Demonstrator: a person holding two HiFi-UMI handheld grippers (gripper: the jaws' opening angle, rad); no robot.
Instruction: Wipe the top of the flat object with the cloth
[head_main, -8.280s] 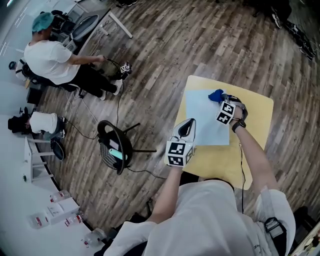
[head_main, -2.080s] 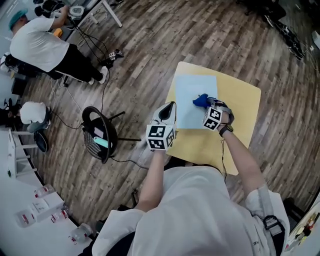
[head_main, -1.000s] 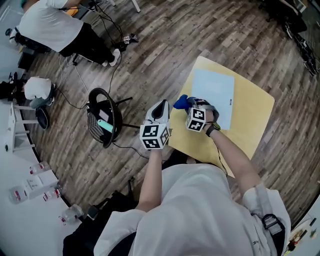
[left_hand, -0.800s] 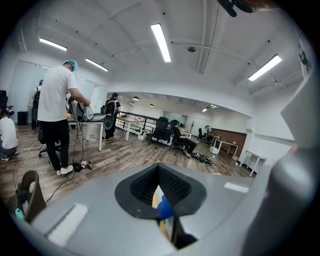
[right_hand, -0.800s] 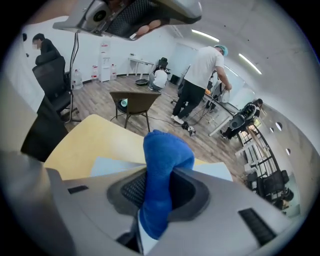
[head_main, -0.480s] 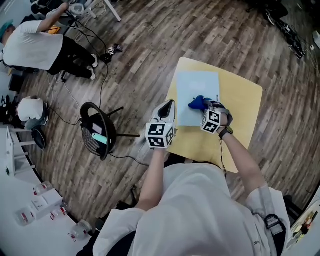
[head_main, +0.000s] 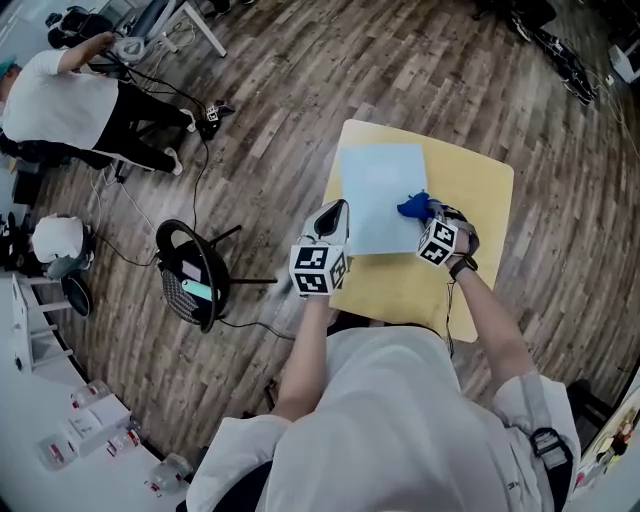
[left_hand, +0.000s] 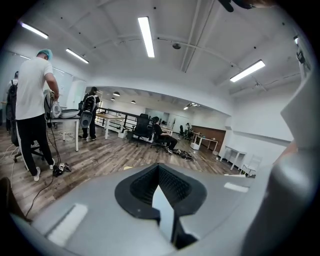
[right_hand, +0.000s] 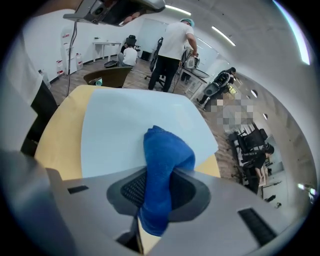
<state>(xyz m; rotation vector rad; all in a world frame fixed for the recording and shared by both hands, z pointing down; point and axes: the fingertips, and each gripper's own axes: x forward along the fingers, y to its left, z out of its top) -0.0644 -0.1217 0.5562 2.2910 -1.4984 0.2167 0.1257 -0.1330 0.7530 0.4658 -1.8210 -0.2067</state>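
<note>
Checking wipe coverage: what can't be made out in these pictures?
- Whether cloth touches sheet: right gripper view, cloth's bulk hides its underside.
- Sheet's near edge: right gripper view, behind the right tool.
- Dirt on sheet: head view, too small.

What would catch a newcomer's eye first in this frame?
The bright blue terry cloth, clamped in the right gripper, is at the right edge of the pale blue flat sheet on the square yellow table. The left gripper is shut and empty by the table's left edge.
</note>
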